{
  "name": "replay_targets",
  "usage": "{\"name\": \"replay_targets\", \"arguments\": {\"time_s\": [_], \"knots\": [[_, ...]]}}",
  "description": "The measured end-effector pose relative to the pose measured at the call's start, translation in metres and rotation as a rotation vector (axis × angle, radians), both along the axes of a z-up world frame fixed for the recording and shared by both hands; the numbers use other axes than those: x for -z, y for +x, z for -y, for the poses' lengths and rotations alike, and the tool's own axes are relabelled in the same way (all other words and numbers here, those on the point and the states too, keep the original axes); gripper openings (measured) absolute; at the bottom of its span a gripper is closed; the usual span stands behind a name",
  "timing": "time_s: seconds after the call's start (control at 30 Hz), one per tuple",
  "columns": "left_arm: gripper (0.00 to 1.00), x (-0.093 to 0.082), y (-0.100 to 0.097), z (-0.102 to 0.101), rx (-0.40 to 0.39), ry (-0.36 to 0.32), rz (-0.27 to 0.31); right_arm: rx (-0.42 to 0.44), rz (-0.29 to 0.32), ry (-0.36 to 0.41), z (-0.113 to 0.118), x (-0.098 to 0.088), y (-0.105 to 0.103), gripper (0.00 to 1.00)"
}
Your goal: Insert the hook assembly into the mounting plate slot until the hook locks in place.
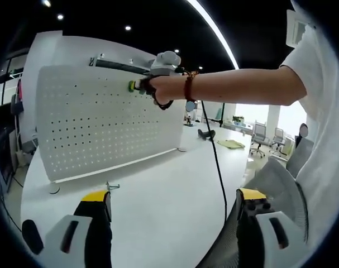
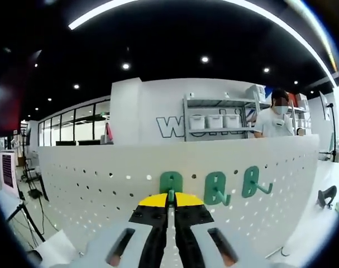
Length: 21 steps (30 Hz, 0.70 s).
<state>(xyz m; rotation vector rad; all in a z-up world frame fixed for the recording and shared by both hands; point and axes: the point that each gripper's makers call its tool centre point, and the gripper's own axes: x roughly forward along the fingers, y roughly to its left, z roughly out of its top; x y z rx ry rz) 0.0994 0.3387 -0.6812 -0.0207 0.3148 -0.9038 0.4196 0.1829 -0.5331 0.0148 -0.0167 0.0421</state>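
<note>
The white table is filling the lower half of the left gripper view, and the perforated mounting plate is being kept upright on it, left of centre, so that its holes face the grippers. In the right gripper view the same plate is spanning the lower middle of the frame, with two green hooks already hanging just right of centre. The right gripper is being pressed toward the plate, its jaws closed together on a third green hook, apparently so the hook's back can be seated in a slot; whether it is locked cannot be told. On a shelf unit at upper right, white bins are being stored, contents hidden. The left gripper is being held low and back, jaws wide apart and empty, keeping the plate in sight. A small metal piece is lying beside it.
</note>
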Motion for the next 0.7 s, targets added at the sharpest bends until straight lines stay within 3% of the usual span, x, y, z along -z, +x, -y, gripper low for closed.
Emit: {"name": "replay_targets", "arguments": {"time_s": [0.33, 0.7], "knots": [[0.95, 0.0019, 0.0003, 0.0018, 0.003, -0.003, -0.009, -0.005, 0.002, 0.013, 0.0005, -0.0033, -0.0004, 0.02], [0.95, 0.0024, -0.0003, -0.0001, 0.0, -0.005, -0.012, -0.004, -0.057, 0.028, 0.0004, -0.0022, 0.0036, 0.01]]}}
